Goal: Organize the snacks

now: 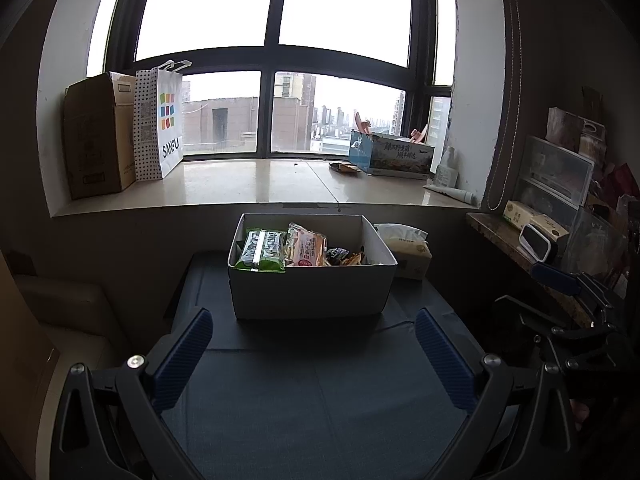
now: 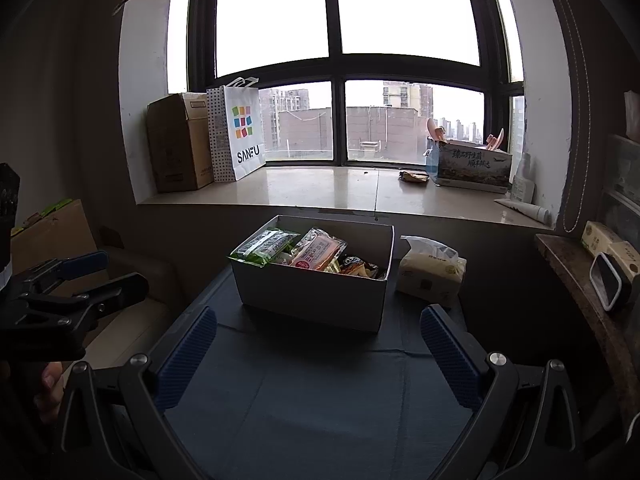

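A white open box (image 1: pixel 308 292) (image 2: pixel 316 300) stands on the dark table mat (image 1: pixel 312 392) (image 2: pixel 320 392). Inside it lie a green snack pack (image 1: pixel 262 250) (image 2: pixel 264 246), a pink packet (image 1: pixel 306 246) (image 2: pixel 318 250) and darker small packets (image 1: pixel 344 258) (image 2: pixel 358 267). My left gripper (image 1: pixel 314 356) is open, short of the box, with nothing between its blue pads. My right gripper (image 2: pixel 318 356) is also open and empty, a little back from the box. Each gripper shows in the other's view, at the side.
A tissue pack (image 1: pixel 408 250) (image 2: pixel 432 270) sits right of the box. On the window sill (image 1: pixel 256 184) stand a cardboard box (image 1: pixel 98 136), a SANFU bag (image 1: pixel 160 124), a printed carton (image 1: pixel 390 154) and a small packet (image 1: pixel 344 168). A cluttered shelf (image 1: pixel 560 208) is at right.
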A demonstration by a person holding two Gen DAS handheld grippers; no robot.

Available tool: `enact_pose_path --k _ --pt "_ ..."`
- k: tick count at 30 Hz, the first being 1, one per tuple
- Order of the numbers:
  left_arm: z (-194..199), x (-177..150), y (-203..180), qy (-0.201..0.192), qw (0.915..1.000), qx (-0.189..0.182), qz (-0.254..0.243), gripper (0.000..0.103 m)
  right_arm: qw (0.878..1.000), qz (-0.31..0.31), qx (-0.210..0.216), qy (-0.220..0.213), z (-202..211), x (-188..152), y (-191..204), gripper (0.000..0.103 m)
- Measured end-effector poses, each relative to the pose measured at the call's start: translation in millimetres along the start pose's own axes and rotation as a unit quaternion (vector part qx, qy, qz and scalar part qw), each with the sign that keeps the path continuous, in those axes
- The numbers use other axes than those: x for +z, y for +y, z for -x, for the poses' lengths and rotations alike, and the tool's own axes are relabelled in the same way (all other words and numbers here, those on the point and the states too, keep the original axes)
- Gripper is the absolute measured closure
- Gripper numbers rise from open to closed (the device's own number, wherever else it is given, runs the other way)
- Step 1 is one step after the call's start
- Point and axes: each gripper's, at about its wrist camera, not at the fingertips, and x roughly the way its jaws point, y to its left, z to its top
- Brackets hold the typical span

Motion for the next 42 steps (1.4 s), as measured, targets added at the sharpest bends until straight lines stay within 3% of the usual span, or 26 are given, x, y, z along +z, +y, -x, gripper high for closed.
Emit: enact_pose_path --k 42 --pt "-1.8 -1.1 -2.2 0.005 0.9999 -0.002 -0.01 0.0 1.0 0.0 0.003 0.004 -1.4 -0.5 1.2 0.0"
